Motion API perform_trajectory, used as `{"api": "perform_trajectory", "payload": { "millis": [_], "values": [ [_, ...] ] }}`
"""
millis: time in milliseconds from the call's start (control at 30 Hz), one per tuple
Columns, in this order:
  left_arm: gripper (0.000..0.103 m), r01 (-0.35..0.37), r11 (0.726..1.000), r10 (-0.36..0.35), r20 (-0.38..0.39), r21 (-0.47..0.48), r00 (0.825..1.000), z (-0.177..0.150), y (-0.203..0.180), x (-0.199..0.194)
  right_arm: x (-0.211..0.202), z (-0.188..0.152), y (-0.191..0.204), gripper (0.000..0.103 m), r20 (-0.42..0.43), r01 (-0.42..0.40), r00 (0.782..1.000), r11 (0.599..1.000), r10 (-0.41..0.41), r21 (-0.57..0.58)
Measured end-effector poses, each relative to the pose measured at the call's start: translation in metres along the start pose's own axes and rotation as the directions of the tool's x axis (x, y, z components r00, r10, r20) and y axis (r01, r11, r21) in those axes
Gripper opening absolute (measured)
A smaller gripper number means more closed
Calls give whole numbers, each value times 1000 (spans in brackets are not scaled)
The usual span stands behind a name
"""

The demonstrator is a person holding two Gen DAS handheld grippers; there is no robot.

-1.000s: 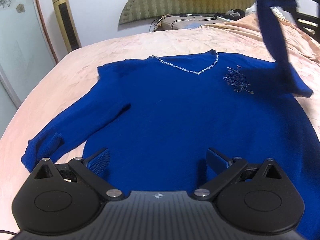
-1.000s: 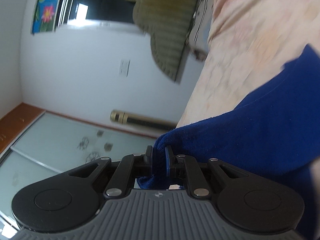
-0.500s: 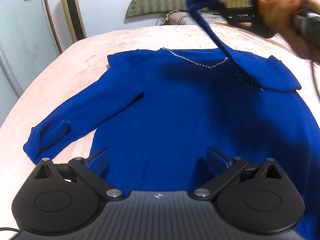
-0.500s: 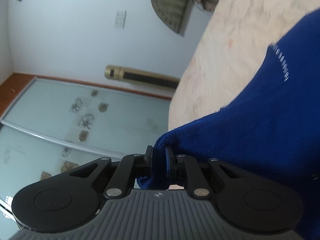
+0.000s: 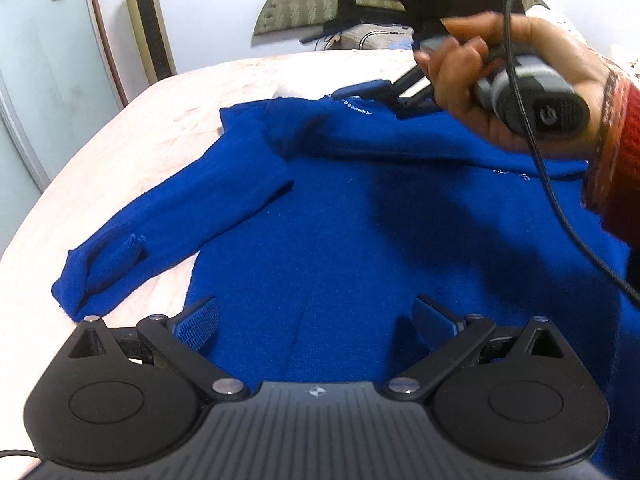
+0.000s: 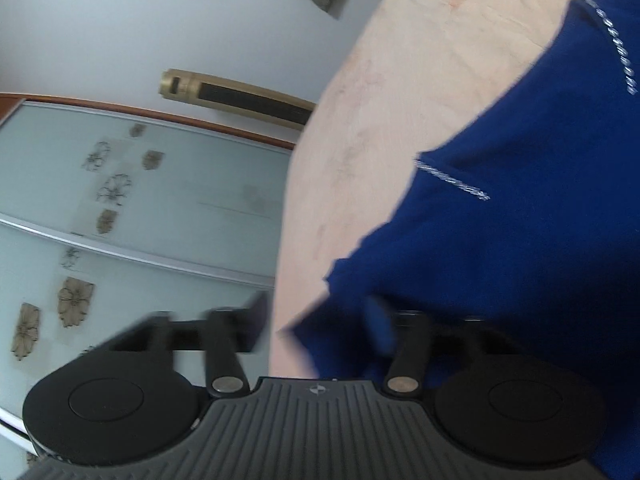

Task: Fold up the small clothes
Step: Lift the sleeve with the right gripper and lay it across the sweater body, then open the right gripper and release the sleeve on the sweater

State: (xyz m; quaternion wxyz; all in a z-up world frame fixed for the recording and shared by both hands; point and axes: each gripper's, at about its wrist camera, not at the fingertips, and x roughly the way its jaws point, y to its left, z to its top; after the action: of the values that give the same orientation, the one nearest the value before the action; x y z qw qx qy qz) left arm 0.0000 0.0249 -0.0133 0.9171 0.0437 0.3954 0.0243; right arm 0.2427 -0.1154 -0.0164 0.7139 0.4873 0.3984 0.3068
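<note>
Blue sweater lies spread flat on the pink bedspread, neckline trimmed with silver beads, and one sleeve is folded across the chest just under that neckline. The other sleeve runs out to the side with its cuff turned over. Left gripper hangs over the hem, jaws spread wide, nothing between them. Up top, the right gripper sits over the collar in the person's hand, and its jaws are opening, blurred in the right wrist view, with the sleeve end lying between them and no pad pressing it. Writing? Only a small emblem on each gripper body and a round mark on the handle's end, too blurred to read. A gold tower fan stands behind the bed.
</note>
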Motion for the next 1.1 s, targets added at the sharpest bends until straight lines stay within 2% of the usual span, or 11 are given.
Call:
{"api": "perform_trajectory", "payload": {
  "millis": [133,233,300,367,467,567,700,733,933,1033,1100],
  "values": [
    [103,-5,1000,5,-13,-8,1000,0,-1,4,-6,-5,-14,59,10,1,1000,999,-1,50],
    [103,6,1000,-6,-15,-25,1000,2,-1,3,-5,-9,-42,65,-42,121,992,987,-117,110],
    [103,8,1000,-8,4,-20,1000,3,-1,-1,-12,-15,-45,63,-39,110,994,987,-107,113],
    [103,-11,1000,12,19,-10,1000,2,1,-5,-27,-22,-33,66,-37,80,996,996,-78,49],
    [103,-33,999,33,12,-29,999,3,7,-5,-62,-39,-8,73,-3,101,995,986,-102,-133],
    [103,-18,998,18,1,-68,1000,2,14,-5,-102,-62,6,78,38,181,983,931,-178,-318],
    [103,12,997,-13,-13,-71,1000,2,10,-4,-155,-95,8,78,98,342,936,802,-339,-489],
    [103,17,998,-17,-12,-64,1000,2,8,-5,-170,-102,4,78,108,365,927,788,-360,-495],
    [103,29,1000,-29,1,-6,1000,3,-13,-9,-271,-134,-40,78,199,432,900,858,-388,-278],
    [103,43,999,-43,-3,6,999,4,-20,-8,-309,-155,-60,78,195,377,918,912,-344,-163],
    [103,52,998,-52,-5,18,999,5,-27,-9,-316,-169,-61,78,155,342,935,927,-319,-154]
  ]
}}
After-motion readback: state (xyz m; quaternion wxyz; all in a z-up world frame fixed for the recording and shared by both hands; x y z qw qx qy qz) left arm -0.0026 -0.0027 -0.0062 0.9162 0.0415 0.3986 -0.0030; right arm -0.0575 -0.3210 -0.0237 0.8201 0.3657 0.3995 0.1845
